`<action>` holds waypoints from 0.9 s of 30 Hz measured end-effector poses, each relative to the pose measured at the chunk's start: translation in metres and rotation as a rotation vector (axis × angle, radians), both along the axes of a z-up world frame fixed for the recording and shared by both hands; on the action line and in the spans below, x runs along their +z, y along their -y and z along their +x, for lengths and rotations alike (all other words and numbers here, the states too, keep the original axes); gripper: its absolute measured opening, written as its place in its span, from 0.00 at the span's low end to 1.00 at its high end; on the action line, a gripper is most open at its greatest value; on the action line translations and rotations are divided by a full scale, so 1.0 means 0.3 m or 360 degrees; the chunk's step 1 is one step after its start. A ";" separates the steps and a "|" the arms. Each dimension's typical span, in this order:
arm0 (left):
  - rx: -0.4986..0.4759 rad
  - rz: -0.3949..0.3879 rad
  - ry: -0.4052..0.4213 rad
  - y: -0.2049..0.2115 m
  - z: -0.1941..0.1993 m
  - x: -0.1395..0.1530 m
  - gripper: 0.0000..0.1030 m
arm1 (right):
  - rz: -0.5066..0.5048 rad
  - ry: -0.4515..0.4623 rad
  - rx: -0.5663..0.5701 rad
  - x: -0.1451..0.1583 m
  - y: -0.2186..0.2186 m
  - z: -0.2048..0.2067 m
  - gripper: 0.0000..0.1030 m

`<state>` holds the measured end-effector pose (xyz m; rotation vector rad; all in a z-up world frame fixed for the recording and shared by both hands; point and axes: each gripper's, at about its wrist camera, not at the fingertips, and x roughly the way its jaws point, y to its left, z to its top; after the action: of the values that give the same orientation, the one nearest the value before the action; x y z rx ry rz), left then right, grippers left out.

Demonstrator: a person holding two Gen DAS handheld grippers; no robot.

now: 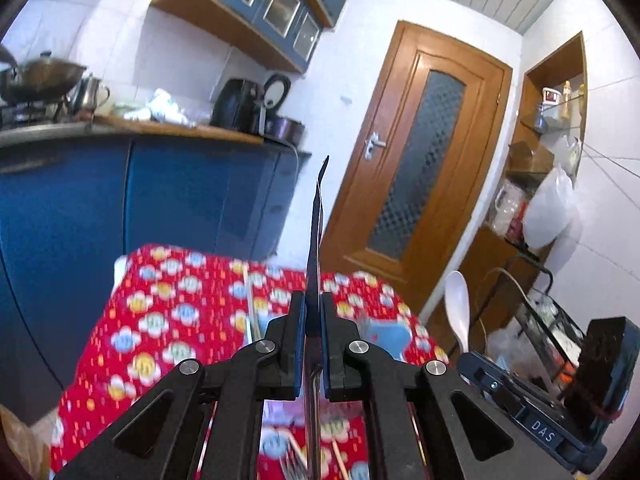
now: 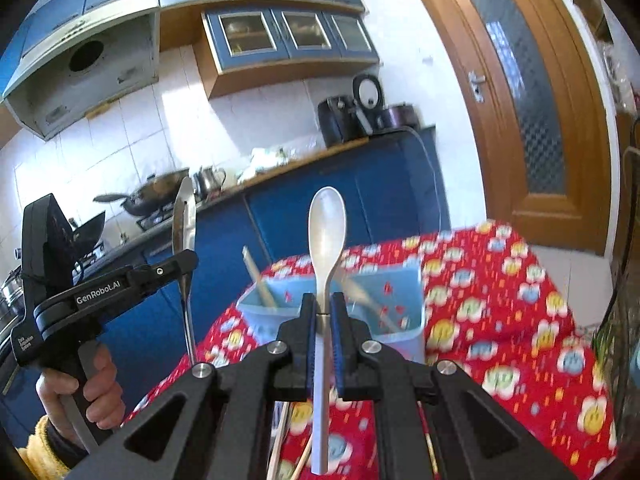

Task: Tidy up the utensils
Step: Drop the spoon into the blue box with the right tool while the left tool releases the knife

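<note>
Both my tongs are loaded right now. Right gripper [image 2: 323, 312] is clamped on the stem of a white plastic spoon [image 2: 326, 224], bowl pointing up and away from me. Left gripper [image 1: 313, 308] is pinched shut on a metal spoon [image 1: 315, 240], seen edge-on from its own camera; the right-hand view shows its bowl up [image 2: 184, 216] and its handle hanging below the jaws.

Looks to me like I'm mid-carry, both utensils lifted clear of the red patterned tablecloth [image 2: 500, 320]. The light blue divided bin [image 2: 400, 300] sits just ahead of the right gripper, with chopsticks [image 2: 258, 284] already leaning in its left section. A few more chopsticks and what looks like a fork [image 1: 294, 468] lie on the cloth below me.

Next I'd guess each spoon needs tipping handle-down over a compartment before letting go. Which section suits spoons I can't tell. Main hassle: the leaning chopsticks crowd the left side, and my two grippers are near each other, so I'd go one at a time.
</note>
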<state>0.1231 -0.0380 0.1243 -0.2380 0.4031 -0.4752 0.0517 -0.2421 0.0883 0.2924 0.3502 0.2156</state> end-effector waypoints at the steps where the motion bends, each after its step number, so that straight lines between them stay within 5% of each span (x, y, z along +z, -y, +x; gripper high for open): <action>1: 0.0013 0.0002 0.0023 0.005 0.014 0.012 0.06 | -0.0006 0.0036 -0.0010 0.007 0.007 0.014 0.09; 11: 0.0098 0.0009 0.0178 0.062 0.140 0.069 0.06 | -0.0143 0.0263 -0.0093 0.019 0.029 0.184 0.09; 22: 0.0149 0.0062 0.0213 0.100 0.227 -0.023 0.06 | -0.0088 0.0261 -0.0106 -0.070 0.052 0.339 0.09; 27: 0.0162 -0.0022 0.0222 0.083 0.248 -0.051 0.05 | -0.0131 0.0240 -0.0106 -0.105 0.045 0.346 0.09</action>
<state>0.1974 -0.0629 0.1089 -0.2362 0.2506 -0.3920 0.1556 -0.2557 0.0569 0.2050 0.1995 0.1562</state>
